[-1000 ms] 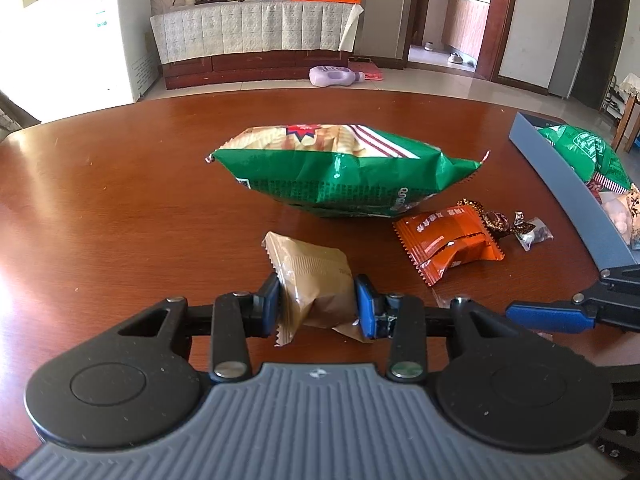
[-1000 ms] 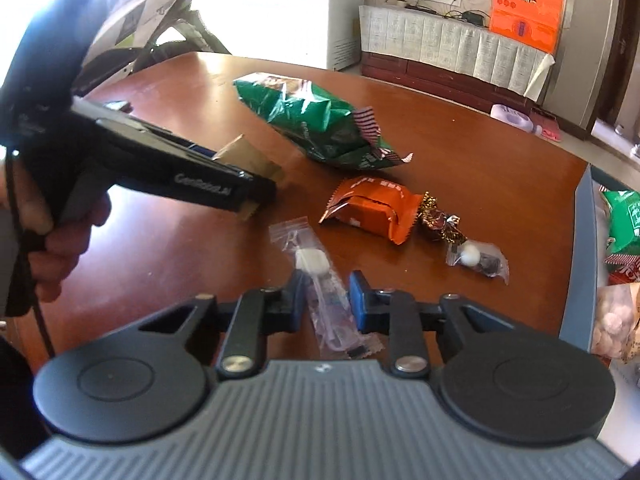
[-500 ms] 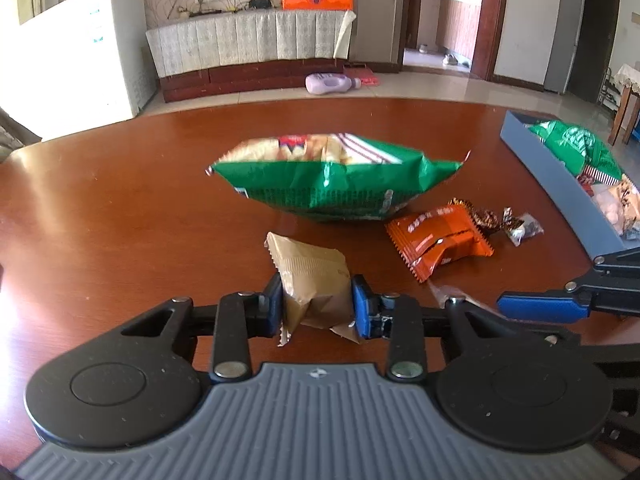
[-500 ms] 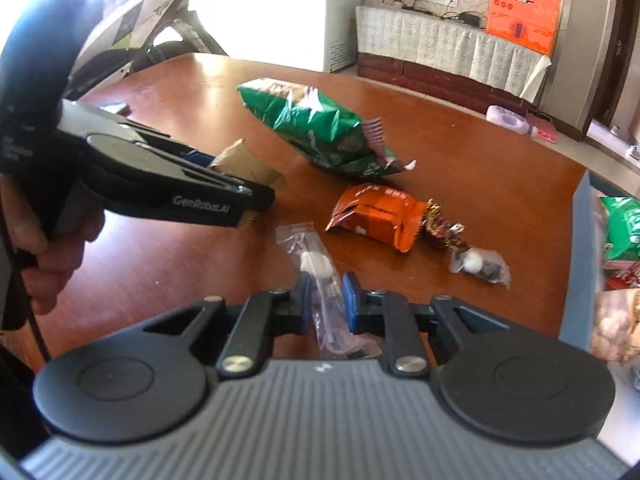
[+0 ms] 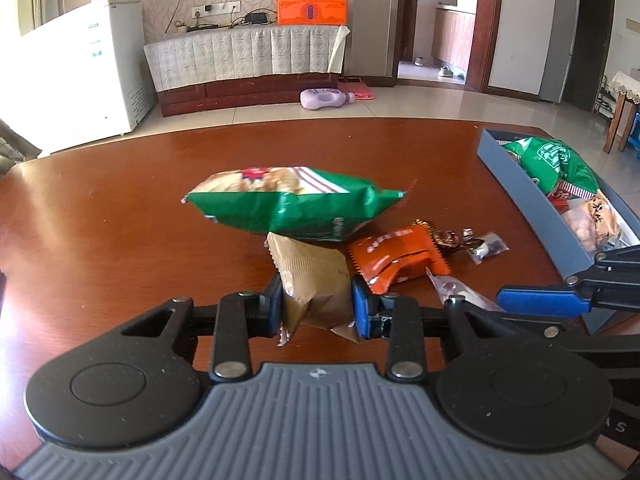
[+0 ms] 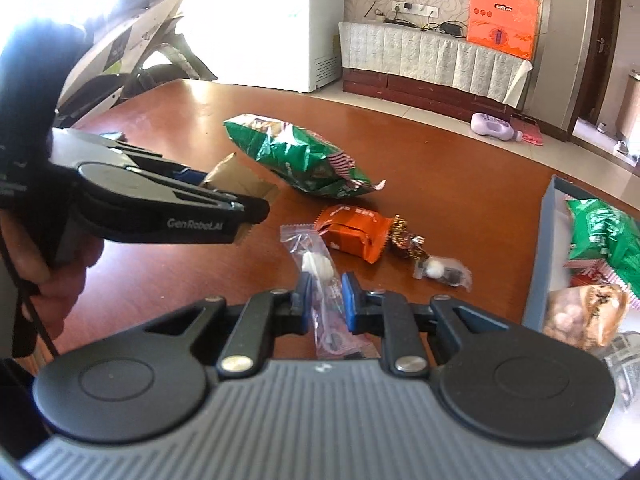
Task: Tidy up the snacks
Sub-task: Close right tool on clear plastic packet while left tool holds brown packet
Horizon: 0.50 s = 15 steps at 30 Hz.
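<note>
My left gripper [image 5: 318, 306] is shut on a tan snack packet [image 5: 314, 278], held just above the brown table [image 5: 100, 224]. My right gripper [image 6: 326, 300] is shut on a clear candy packet [image 6: 320, 276] with a white sweet inside. A big green chip bag [image 5: 292, 204] lies in the middle of the table. Beside it lie an orange packet [image 5: 394, 254], a gold-brown wrapped candy [image 5: 446, 236] and a small clear candy [image 5: 488, 246]. The blue tray [image 5: 520, 196] at the right holds several snacks. In the right wrist view the left gripper [image 6: 250, 210] hangs at the left with the tan packet [image 6: 236, 178].
A hand [image 6: 48, 264] grips the left tool's handle. The right gripper's blue finger [image 5: 540, 300] reaches in beside the tray wall. Beyond the table stand a white freezer [image 5: 80, 72], a covered low cabinet [image 5: 244, 60] and a purple bottle [image 5: 324, 98] on the floor.
Both grippers have risen a little with their packets. The right jaws drew tighter on the clear packet. The table items sit lower and farther in both views.
</note>
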### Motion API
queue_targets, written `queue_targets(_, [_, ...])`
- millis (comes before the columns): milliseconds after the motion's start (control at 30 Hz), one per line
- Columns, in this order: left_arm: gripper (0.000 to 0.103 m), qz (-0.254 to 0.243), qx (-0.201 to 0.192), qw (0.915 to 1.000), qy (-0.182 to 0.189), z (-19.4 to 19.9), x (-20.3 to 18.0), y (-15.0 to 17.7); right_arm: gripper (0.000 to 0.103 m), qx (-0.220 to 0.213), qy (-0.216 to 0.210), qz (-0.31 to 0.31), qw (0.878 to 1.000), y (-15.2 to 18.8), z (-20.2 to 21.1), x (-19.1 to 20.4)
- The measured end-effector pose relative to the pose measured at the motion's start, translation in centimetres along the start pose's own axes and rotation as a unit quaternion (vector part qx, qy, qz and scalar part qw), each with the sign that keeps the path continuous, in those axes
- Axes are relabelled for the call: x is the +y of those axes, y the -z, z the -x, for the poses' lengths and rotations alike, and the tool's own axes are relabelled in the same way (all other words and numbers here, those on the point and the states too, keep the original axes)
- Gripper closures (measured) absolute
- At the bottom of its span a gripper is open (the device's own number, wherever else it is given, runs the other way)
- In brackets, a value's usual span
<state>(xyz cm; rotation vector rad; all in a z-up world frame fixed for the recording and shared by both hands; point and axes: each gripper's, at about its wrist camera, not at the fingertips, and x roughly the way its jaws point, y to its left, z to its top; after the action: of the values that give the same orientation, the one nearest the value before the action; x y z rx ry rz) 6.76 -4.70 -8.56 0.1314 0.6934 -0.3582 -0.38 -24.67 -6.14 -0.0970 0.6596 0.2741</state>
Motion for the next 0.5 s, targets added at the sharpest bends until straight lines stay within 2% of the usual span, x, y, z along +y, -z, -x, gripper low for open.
queue_targets(467, [0.064,-0.022,-0.021,0.9994,0.014,0.1,-6.6,-1.3,0.084,-0.031,0.03,-0.026,0.999,0.8,4.4,-4.2])
queue_targets(500, [0.064,-0.023,-0.023,0.9994,0.015,0.0,-7.0,-1.4,0.087,-0.033,0.032,-0.028,0.999,0.9,4.7,-4.5])
